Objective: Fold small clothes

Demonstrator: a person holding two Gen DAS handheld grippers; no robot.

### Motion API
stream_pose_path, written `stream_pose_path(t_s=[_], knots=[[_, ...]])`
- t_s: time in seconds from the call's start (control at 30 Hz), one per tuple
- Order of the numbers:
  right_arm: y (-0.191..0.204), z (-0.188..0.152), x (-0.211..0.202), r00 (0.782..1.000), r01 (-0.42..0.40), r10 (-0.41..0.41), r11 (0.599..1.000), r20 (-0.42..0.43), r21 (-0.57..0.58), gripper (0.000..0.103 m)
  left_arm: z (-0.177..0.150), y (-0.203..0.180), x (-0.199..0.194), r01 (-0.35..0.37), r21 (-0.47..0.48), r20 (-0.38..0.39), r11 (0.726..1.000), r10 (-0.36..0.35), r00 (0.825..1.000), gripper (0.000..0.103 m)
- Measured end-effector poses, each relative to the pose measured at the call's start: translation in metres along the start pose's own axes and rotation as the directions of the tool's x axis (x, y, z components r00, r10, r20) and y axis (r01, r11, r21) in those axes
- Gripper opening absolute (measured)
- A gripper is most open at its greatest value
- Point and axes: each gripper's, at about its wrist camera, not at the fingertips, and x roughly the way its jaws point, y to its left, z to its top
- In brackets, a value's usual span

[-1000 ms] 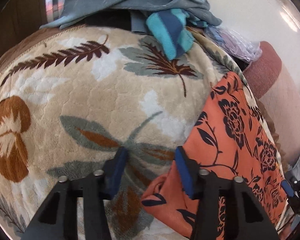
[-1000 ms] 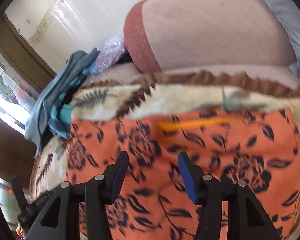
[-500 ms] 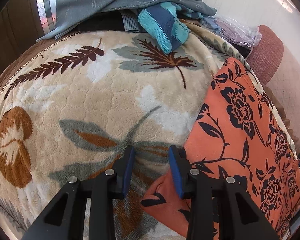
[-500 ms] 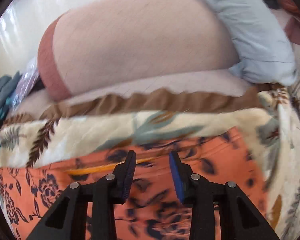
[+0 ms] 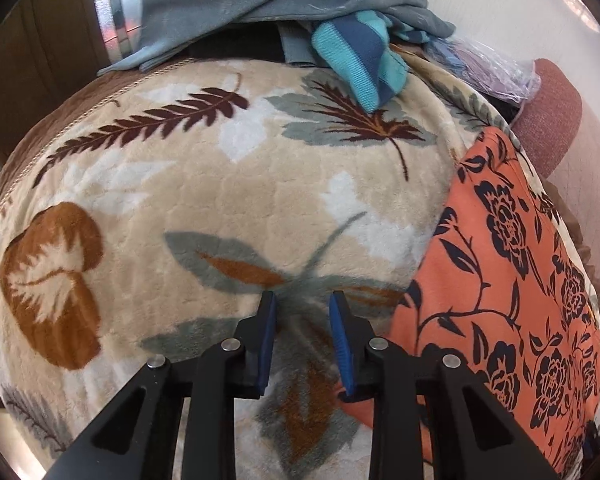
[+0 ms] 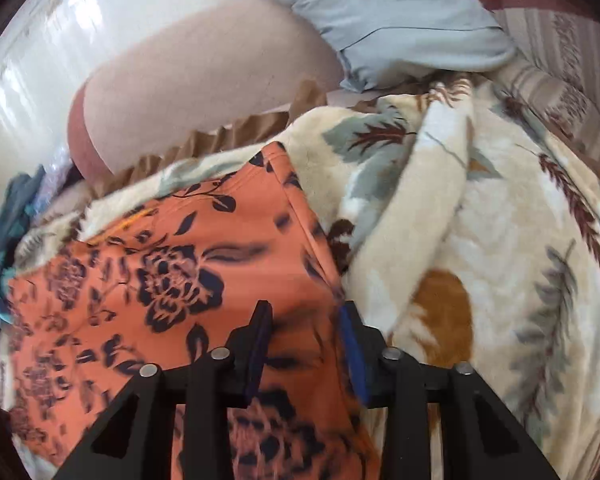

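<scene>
Nearest to me, the left claw (image 5: 302, 308) hung over the leaf-patterned blanket (image 5: 204, 200), its jaws closing with only blanket pile showing between them. The orange floral garment (image 5: 508, 280) lay just to its right, with the near corner tucked behind the right-hand finger, so I could not tell whether that pad touched cloth; I counted the claw as released and holding nothing. To do this step well, I judged it should shift right until the garment's corner sat properly between the pads, and bite shallow so the plush blanket was not pinched along with it.

The right claw (image 6: 305, 312) hovered over the garment's other end, jaws opening, with the orange cloth under and between them but not visibly pressed. The garment's right-hand edge (image 6: 300, 216) ran just past its blue pad, so a small move toward that hem looked like the way to get a clean corner grip. The picture was blurred there, so I would have settled the hand before clenching.

The garment lay spread flat on the blanket on the bed. Lifting both corners level should keep the fold square.

Farther off, a pile of grey-blue clothes (image 5: 260, 4) and a striped teal piece (image 5: 360, 64) waited at the blanket's far edge.
</scene>
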Motion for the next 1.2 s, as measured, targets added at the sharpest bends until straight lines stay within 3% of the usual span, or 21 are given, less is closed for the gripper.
stream_pose_path(t_s=[0.1,0.17,0.2,0.33,0.43,0.5,0.6,0.77,0.87,0.97,1.07,1.13,1.2], knots=[[0.011,-0.012,-0.026,0.994,-0.104,0.104,0.995,0.014,-0.011,0.045,-0.003,0.014,-0.013,0.022,-0.068,0.015,0.997,-0.021,1.000,0.032],[0.028,-0.018,-0.039,0.986,-0.167,0.168,0.985,0.017,-0.046,0.049,-0.008,0.022,-0.022,0.031,-0.101,0.025,0.994,-0.029,0.999,0.047],[0.041,-0.022,-0.042,0.977,-0.211,0.212,0.975,0.003,-0.066,0.050,-0.012,0.026,-0.026,0.050,-0.124,0.025,0.991,-0.047,0.999,0.050],[0.079,-0.041,-0.040,0.933,-0.353,0.341,0.930,-0.110,-0.106,0.050,-0.029,0.029,-0.035,0.096,-0.138,0.009,0.986,-0.095,0.995,0.058],[0.087,-0.048,-0.033,0.871,-0.457,0.437,0.888,-0.223,-0.045,0.050,-0.041,0.028,-0.032,0.143,-0.146,-0.029,0.979,-0.148,0.989,0.060],[0.082,-0.050,-0.036,0.850,-0.489,0.470,0.872,-0.240,-0.023,0.050,-0.046,0.027,-0.026,0.180,-0.155,-0.055,0.971,-0.190,0.980,0.061],[0.068,-0.055,-0.040,0.852,-0.488,0.476,0.873,-0.219,-0.001,0.051,-0.055,0.022,-0.027,0.218,-0.173,-0.059,0.960,-0.231,0.971,0.062],[0.060,-0.057,-0.045,0.814,-0.560,0.551,0.828,-0.181,0.001,0.050,-0.069,-0.005,-0.042,0.281,-0.123,-0.031,0.952,-0.287,0.957,0.062],[0.070,-0.061,-0.052,0.828,-0.548,0.533,0.834,-0.174,-0.056,0.035,-0.076,-0.023,-0.047,0.315,-0.059,-0.032,0.947,-0.317,0.948,0.062],[0.085,-0.067,-0.054,0.827,-0.553,0.533,0.828,-0.179,-0.092,0.035,-0.084,-0.025,-0.058,0.365,-0.077,-0.010,0.928,-0.367,0.930,0.062],[0.099,-0.073,-0.053,0.823,-0.559,0.532,0.821,-0.197,-0.116,0.035,-0.085,-0.030,-0.056,0.359,-0.051,-0.026,0.932,-0.360,0.932,0.063],[0.108,-0.076,-0.051,0.831,-0.550,0.520,0.823,-0.198,-0.143,0.035,-0.085,-0.029,-0.038,0.381,-0.096,-0.097,0.919,-0.390,0.916,0.063],[0.119,-0.078,-0.048,0.836,-0.543,0.512,0.824,-0.198,-0.162,0.035,-0.085,-0.027,-0.020,0.419,-0.156,-0.167,0.894,-0.442,0.881,0.064]])
